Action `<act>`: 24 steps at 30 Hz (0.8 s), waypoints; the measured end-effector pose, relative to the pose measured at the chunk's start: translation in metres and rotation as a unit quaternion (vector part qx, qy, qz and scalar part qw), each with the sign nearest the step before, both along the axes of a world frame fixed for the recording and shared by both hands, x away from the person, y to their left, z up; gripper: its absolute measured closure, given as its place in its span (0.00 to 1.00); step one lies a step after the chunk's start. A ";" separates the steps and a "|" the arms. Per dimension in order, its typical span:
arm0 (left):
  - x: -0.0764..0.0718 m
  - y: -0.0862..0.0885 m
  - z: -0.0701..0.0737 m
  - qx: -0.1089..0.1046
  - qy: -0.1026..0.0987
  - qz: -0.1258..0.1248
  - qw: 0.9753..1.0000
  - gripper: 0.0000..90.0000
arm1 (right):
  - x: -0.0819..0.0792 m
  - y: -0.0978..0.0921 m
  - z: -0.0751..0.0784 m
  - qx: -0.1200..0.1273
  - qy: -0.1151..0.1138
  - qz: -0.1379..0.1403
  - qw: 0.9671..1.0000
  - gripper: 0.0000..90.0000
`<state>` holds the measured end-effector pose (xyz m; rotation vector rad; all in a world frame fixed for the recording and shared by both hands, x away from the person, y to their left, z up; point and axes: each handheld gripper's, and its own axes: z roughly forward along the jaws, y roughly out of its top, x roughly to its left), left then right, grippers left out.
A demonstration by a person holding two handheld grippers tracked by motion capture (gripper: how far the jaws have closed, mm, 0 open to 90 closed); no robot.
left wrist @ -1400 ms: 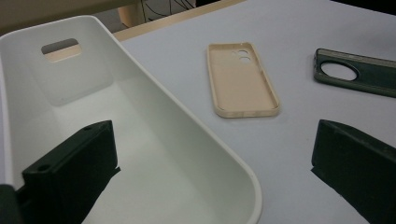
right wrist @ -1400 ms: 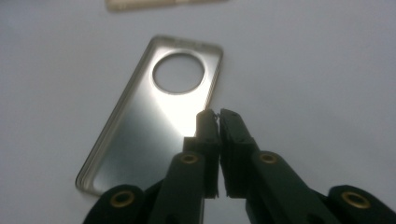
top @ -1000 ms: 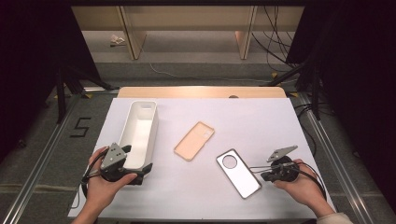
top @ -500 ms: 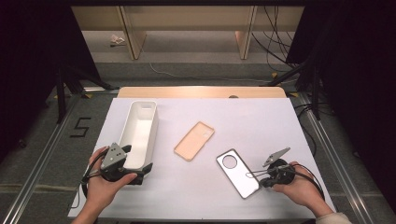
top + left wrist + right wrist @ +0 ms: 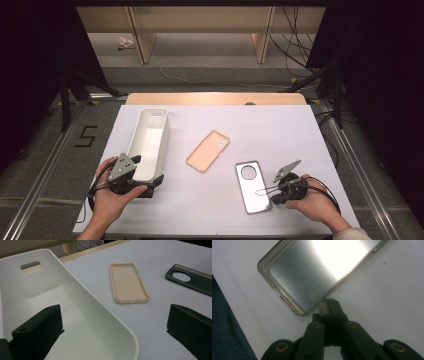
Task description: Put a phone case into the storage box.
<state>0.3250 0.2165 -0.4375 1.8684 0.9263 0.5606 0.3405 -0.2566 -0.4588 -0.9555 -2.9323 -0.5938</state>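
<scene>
Right tool (image 5: 327,305), pressed together, pinches the grey phone case's (image 5: 317,272) rim to lift it; left tool (image 5: 112,332), spread, straddles the white bin's (image 5: 82,305) wall, steadying it.

A white table (image 5: 280,132) carries a white bin (image 5: 150,140), a tan phone case (image 5: 208,150) and a grey phone case (image 5: 252,186)

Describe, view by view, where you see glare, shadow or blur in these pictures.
High view: evenly lit white table, dark surroundings. Left gripper view: the left tongs cast dark shadows in the white bin and on the table. Right gripper view: strong glare on the clear phone case; the shut right tongs look soft.
</scene>
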 end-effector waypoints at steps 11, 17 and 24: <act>0.000 0.000 0.000 0.000 0.000 0.000 1.000 0.00 | -0.002 0.010 0.000 0.003 0.003 0.015 1.000 1.00; 0.000 0.000 0.000 0.000 -0.001 -0.001 1.000 0.00 | -0.002 0.010 0.000 0.003 0.003 0.016 1.000 1.00; 0.000 0.000 0.000 0.000 -0.001 -0.001 1.000 0.00 | -0.001 0.008 0.004 0.003 -0.017 0.019 1.000 0.89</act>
